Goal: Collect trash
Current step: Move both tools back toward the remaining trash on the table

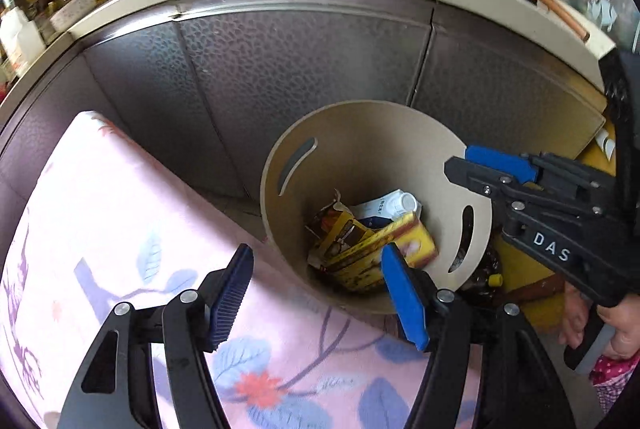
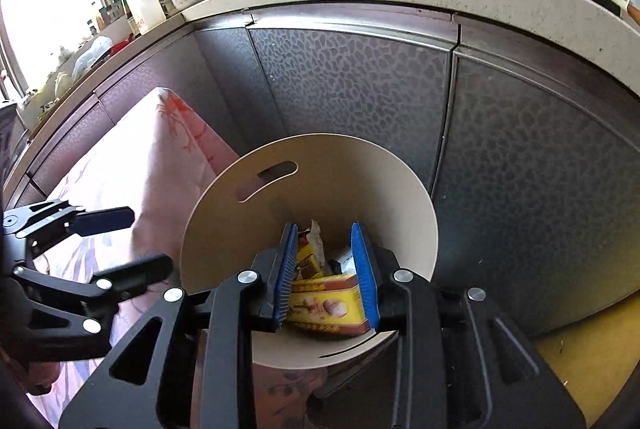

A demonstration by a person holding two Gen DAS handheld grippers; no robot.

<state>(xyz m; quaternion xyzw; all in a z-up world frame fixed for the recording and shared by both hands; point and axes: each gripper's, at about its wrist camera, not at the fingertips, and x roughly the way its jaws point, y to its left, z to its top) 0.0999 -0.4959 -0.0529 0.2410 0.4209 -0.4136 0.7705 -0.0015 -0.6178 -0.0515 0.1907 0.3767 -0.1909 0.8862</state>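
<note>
In the left wrist view, the left hand-held gripper [image 1: 318, 293] hangs with its 2 blue pads wide apart and nothing between them, over a pink floral cloth [image 1: 132, 229] and the near rim of a round beige bin [image 1: 360, 133]. The bin stands on the floor against dark textured cabinet doors [image 1: 304, 69]. Inside it lie a yellow box [image 1: 404, 241], more yellow packaging and a white carton [image 1: 384, 207]. The right hand-held gripper [image 1: 464, 159] reaches in from the right above the bin's far rim; how far it is open cannot be told from here.

In the right wrist view, the right hand-held gripper [image 2: 326, 275] points down into the bin [image 2: 384, 181], its pads moderately apart and empty. The yellow box [image 2: 328, 305] rests loose in the bin, seen between the pads. The left hand-held gripper [image 2: 124, 241] sits open at the left over the cloth [image 2: 160, 157].
</note>
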